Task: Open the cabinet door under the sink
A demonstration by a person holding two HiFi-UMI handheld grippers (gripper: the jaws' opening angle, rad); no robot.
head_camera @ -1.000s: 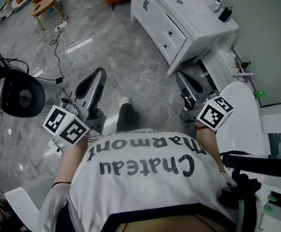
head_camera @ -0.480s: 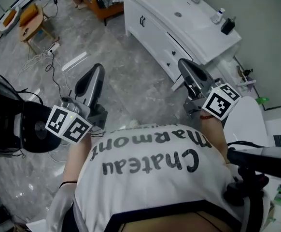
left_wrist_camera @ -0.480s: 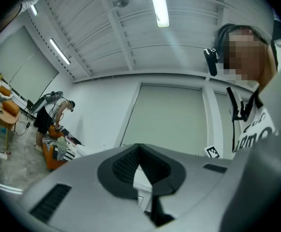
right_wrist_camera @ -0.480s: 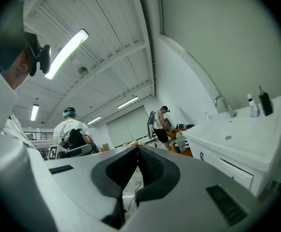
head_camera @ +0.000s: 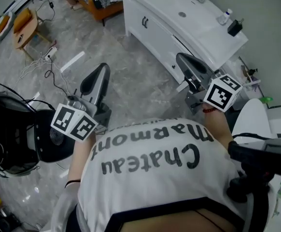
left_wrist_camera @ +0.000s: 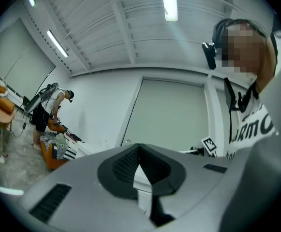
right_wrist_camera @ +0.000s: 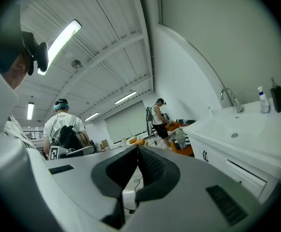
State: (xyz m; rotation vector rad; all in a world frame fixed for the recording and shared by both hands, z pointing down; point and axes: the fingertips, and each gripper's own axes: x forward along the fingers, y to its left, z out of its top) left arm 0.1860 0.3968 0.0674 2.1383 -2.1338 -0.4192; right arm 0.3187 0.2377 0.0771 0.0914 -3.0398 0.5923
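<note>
The white sink cabinet (head_camera: 165, 30) stands at the upper right of the head view, its door with two dark handles (head_camera: 144, 22) closed. The basin (head_camera: 181, 14) is set into its top. My right gripper (head_camera: 181, 59) is shut and empty, pointing level just short of the cabinet's near corner. In the right gripper view the cabinet front (right_wrist_camera: 227, 166), a door handle (right_wrist_camera: 205, 155) and the faucet (right_wrist_camera: 229, 98) lie to the right of the jaws (right_wrist_camera: 137, 149). My left gripper (head_camera: 102, 69) is also shut and empty, over the floor left of the cabinet, its closed tips (left_wrist_camera: 140, 149) facing a far wall.
A black office chair (head_camera: 44, 134) stands at the left. Cables (head_camera: 49, 66) trail over the grey floor toward a wooden stool (head_camera: 24, 25). Two bottles (head_camera: 230, 22) sit on the counter's end. A white rounded fixture (head_camera: 254, 120) is at the right. People (right_wrist_camera: 157, 115) stand farther back.
Both grippers have travelled forward toward the sink cabinet, which now sits closer and larger in the head view. Both jaws stay shut and empty.
</note>
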